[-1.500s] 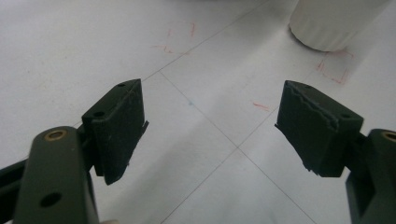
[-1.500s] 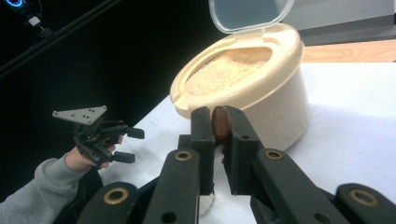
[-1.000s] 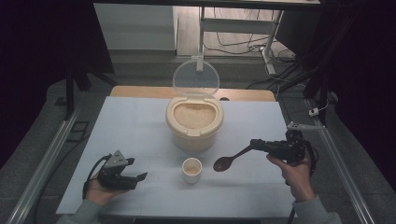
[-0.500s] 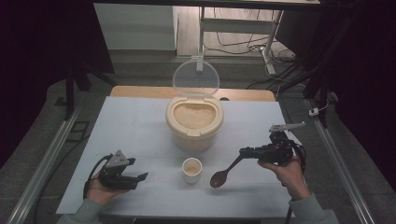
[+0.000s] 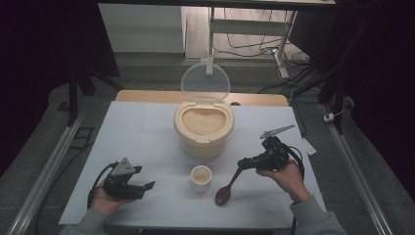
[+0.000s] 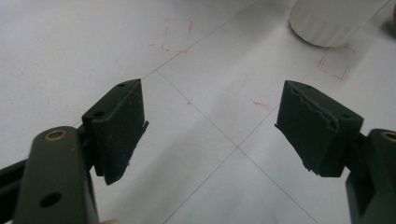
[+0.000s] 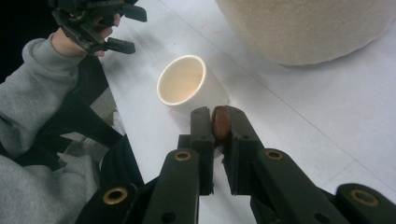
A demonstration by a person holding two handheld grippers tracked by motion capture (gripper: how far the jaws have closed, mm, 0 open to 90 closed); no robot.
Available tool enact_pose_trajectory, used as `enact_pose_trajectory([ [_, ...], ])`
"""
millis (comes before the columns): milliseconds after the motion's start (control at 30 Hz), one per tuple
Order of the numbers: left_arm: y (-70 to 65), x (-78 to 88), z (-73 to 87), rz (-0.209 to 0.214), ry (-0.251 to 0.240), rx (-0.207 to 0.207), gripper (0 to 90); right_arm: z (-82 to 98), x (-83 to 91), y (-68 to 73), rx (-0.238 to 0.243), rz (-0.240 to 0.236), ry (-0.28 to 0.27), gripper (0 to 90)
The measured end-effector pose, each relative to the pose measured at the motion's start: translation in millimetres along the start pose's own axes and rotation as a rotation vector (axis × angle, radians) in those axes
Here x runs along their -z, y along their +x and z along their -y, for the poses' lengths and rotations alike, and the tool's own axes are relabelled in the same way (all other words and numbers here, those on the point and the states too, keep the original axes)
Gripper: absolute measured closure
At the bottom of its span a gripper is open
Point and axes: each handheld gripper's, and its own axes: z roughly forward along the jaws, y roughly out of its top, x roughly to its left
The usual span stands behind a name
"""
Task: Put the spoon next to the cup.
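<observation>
Jaws of right gripper (image 5: pixel 243 164) clamped on spoon (image 5: pixel 226 190), now lowered beside cup (image 5: pixel 201 178); left gripper (image 5: pixel 147 186) spread, idle.

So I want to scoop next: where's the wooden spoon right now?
In the high view the wooden spoon hangs from the right tool, bowl down by the table's front edge, just right of the small cup.

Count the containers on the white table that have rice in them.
2: the big cream rice bin with its clear lid up, at the table's middle, and the small cream cup just in front of it, beside the brown wooden spoon.
</observation>
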Motion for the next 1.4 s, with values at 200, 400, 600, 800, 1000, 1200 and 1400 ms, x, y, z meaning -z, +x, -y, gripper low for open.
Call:
enact_pose_trajectory([
  [200, -0.1, -0.4, 0.0, 0.0, 0.001, -0.002, 22.9, -7.4, -10.5, -4.6, -0.005, -0.007, 0.008, 82.2],
  [400, -0.3, -0.1, 0.0, 0.0, 0.001, -0.002, 22.9, -11.2, -18.9, -6.8, 0.005, 0.011, -0.037, 81.3],
  [600, -0.4, -0.4, 0.0, 0.0, 0.002, -0.004, 22.9, -5.3, -25.8, -10.6, 0.038, 0.055, -0.112, 78.5],
  [800, -0.7, -1.0, -0.1, -0.002, 0.008, -0.006, 22.8, 1.2, -33.1, -20.3, 0.053, 0.096, -0.163, 74.7],
  [1000, -1.0, -1.2, -0.1, 0.0, 0.009, -0.006, 22.8, 3.4, -44.1, -30.2, 0.044, 0.114, -0.201, 72.8],
  [1200, -0.8, -1.5, 0.2, 0.0, 0.01, -0.006, 22.7, 2.8, -54.1, -37.2, 0.04, 0.146, -0.204, 70.0],
  [1400, -1.0, -2.0, 0.1, 0.001, 0.011, -0.007, 22.7, 4.2, -64.3, -46.9, 0.024, 0.188, -0.192, 65.9],
])
